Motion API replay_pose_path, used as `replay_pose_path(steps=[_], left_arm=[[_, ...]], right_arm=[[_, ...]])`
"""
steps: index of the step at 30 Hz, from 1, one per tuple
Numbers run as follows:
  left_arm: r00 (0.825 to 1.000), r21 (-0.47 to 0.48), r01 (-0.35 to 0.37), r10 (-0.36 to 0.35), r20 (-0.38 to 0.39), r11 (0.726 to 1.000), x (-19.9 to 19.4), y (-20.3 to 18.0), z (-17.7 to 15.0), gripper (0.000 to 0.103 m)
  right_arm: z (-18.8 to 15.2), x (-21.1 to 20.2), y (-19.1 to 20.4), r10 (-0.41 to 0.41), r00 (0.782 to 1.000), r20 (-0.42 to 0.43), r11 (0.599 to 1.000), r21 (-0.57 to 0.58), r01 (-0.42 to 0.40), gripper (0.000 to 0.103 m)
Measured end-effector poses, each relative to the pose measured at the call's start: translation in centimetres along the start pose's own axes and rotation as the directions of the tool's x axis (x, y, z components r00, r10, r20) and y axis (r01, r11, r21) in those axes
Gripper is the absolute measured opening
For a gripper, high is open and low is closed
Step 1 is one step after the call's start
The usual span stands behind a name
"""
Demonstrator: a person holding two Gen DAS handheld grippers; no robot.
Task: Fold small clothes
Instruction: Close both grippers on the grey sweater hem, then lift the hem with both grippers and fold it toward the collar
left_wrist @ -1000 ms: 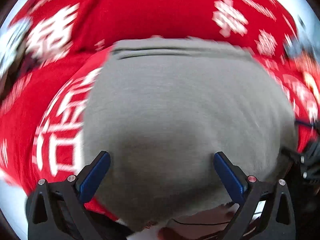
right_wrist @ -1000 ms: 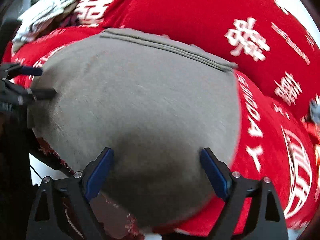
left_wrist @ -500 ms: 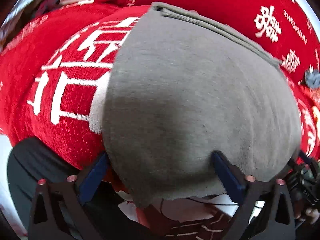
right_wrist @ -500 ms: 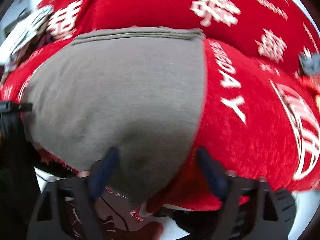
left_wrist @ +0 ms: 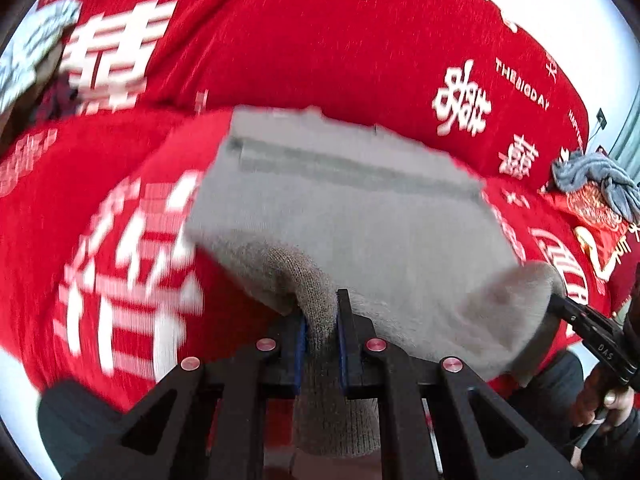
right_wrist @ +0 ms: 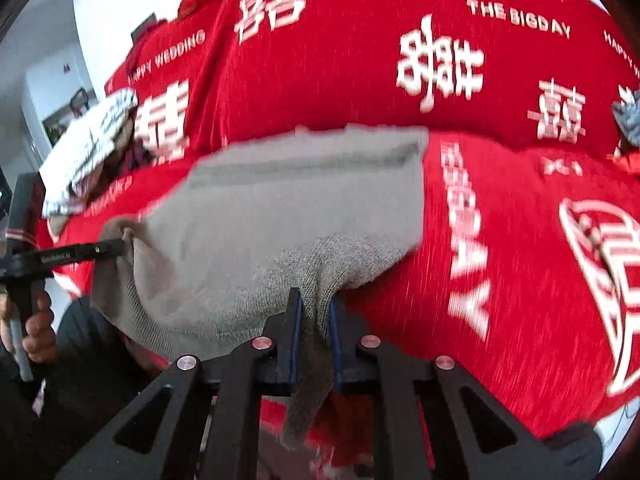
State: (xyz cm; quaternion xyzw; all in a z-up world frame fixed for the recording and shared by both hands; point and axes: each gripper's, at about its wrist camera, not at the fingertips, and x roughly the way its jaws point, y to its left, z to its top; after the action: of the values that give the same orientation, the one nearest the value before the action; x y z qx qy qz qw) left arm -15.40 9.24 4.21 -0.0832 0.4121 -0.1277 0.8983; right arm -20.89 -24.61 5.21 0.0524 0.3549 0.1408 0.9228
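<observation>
My left tongs (left_wrist: 322, 316) clench the near-left corner of the grey garment (left_wrist: 360, 232) on the red cloth (left_wrist: 280, 60); my right tongs (right_wrist: 316, 320) clench its near-right corner; the fold looks barely begun; the far hem lies flat.

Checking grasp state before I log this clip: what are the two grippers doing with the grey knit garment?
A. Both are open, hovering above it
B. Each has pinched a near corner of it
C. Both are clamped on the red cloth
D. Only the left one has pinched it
B: the left gripper and the right gripper each have grey knit garment fabric bunched between closed fingers, above the red cloth.
</observation>
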Motion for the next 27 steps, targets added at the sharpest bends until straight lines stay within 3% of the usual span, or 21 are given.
replay_pose_path(steps=[4, 8, 12, 13, 14, 15, 16, 17, 18, 20, 25, 27], left_arm=[[1.000, -0.040, -0.005, 0.006, 0.030, 0.999, 3.1, 1.7, 4.0, 0.014], [0.999, -0.131, 0.015, -0.019, -0.028, 0.991, 6.5, 4.1, 4.2, 0.014], [0.995, -0.186, 0.084, -0.091, -0.032, 0.979, 6.7, 5.7, 2.9, 0.015], [0.993, -0.196, 0.100, -0.109, -0.035, 0.975, 6.3, 6.0, 2.6, 0.028], [0.991, -0.203, 0.118, -0.128, -0.034, 0.972, 5.9, 6.2, 2.4, 0.042], [0.991, -0.208, 0.126, -0.135, -0.026, 0.970, 5.4, 6.4, 2.1, 0.082], [0.993, -0.213, 0.121, -0.122, 0.012, 0.970, 4.3, 6.6, 1.5, 0.100], [0.993, -0.208, 0.116, -0.109, 0.046, 0.971, 3.5, 6.4, 1.2, 0.100], [0.992, -0.191, 0.119, -0.110, 0.057, 0.974, 3.0, 6.3, 0.9, 0.100], [0.990, -0.160, 0.143, -0.140, 0.032, 0.977, 2.9, 5.7, 0.4, 0.100], [0.985, -0.145, 0.164, -0.170, -0.026, 0.976, 4.3, 4.2, 0.2, 0.100], [0.984, -0.145, 0.168, -0.174, -0.031, 0.975, 4.8, 3.7, 0.4, 0.094]], right_arm=[[4.2, 3.0, -0.7, -0.023, 0.999, 0.033, 1.000, 0.021, 0.023, 0.013], [6.3, 6.7, -1.9, -0.051, 0.999, 0.003, 0.997, 0.057, 0.051, 0.013], [6.3, 9.3, -2.8, -0.056, 0.996, -0.065, 0.994, 0.086, 0.062, 0.018], [6.2, 9.4, -3.1, -0.054, 0.996, -0.071, 0.993, 0.104, 0.061, 0.021], [6.0, 9.2, -3.3, -0.052, 0.996, -0.069, 0.991, 0.116, 0.060, 0.033], [5.8, 8.4, -3.6, -0.052, 0.997, -0.053, 0.988, 0.141, 0.059, 0.041], [5.6, 7.6, -3.8, -0.057, 0.998, -0.034, 0.986, 0.154, 0.062, 0.063], [5.5, 7.0, -3.8, -0.067, 0.998, -0.021, 0.985, 0.160, 0.070, 0.082], [5.1, 5.9, -3.8, -0.089, 0.996, 0.003, 0.982, 0.166, 0.087, 0.085], [4.0, 3.9, -3.8, -0.097, 0.994, 0.045, 0.980, 0.179, 0.087, 0.085], [2.1, 3.3, -3.6, -0.105, 0.994, -0.034, 0.963, 0.245, 0.110, 0.086], [1.8, 3.5, -3.0, -0.054, 0.998, -0.036, 0.975, 0.212, 0.060, 0.086]])
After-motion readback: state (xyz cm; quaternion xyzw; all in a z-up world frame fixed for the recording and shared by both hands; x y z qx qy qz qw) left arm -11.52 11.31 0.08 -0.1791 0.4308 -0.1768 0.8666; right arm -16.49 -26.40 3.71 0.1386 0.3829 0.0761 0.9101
